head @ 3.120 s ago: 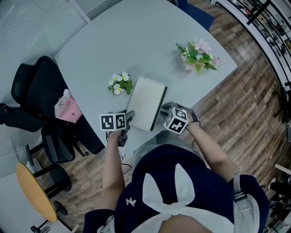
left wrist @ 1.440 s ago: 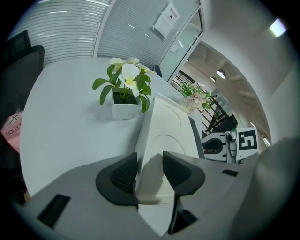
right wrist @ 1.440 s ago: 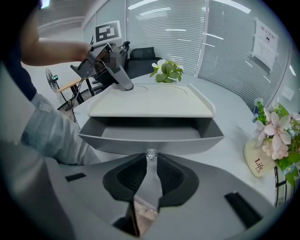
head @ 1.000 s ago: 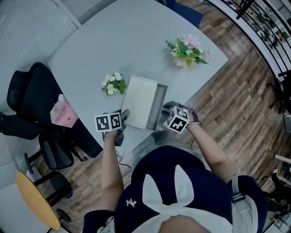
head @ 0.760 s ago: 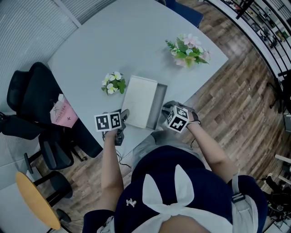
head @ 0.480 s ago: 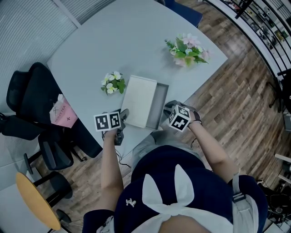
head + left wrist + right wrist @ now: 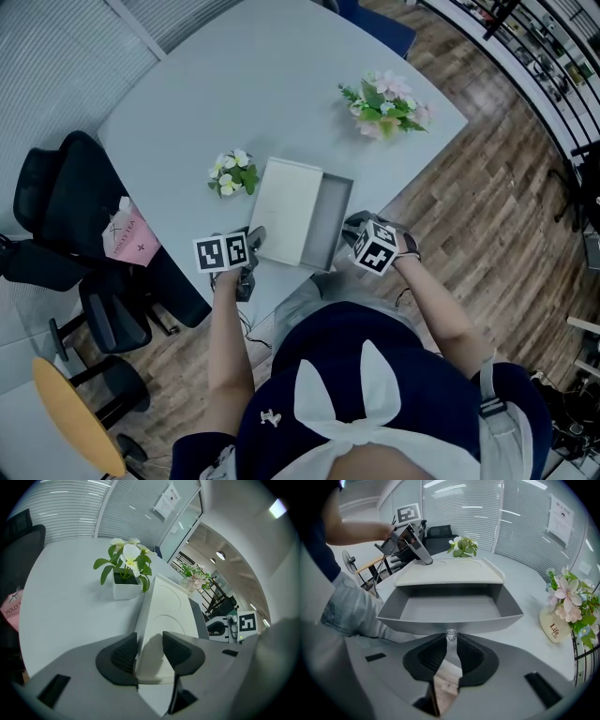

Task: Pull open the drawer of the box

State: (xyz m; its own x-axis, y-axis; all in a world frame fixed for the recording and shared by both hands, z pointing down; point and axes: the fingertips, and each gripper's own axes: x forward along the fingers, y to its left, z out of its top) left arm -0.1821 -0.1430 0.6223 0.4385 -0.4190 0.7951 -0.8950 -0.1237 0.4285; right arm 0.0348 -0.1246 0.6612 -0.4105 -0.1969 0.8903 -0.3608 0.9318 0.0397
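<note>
Drawer [image 7: 330,223] slid further out; knob [image 7: 451,635] barely visible.

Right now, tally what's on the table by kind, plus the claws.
Flower pots: 2, the white-bloom pot and the pink-bloom pot
Boxes: 1, the box with its drawer partly out
Claws: 2, the left claw shut on the box, the right claw shut on the drawer's knob
Total: 5

The head view is dim and bluish, bent at its edges; both gripper views are brighter, fisheye-warped with black corners; ceiling lamps [image 7: 220,555] glare far right; a jaw's soft shadow falls on the white box [image 7: 161,616]; the drawer [image 7: 450,609] interior is shaded; little blur.
</note>
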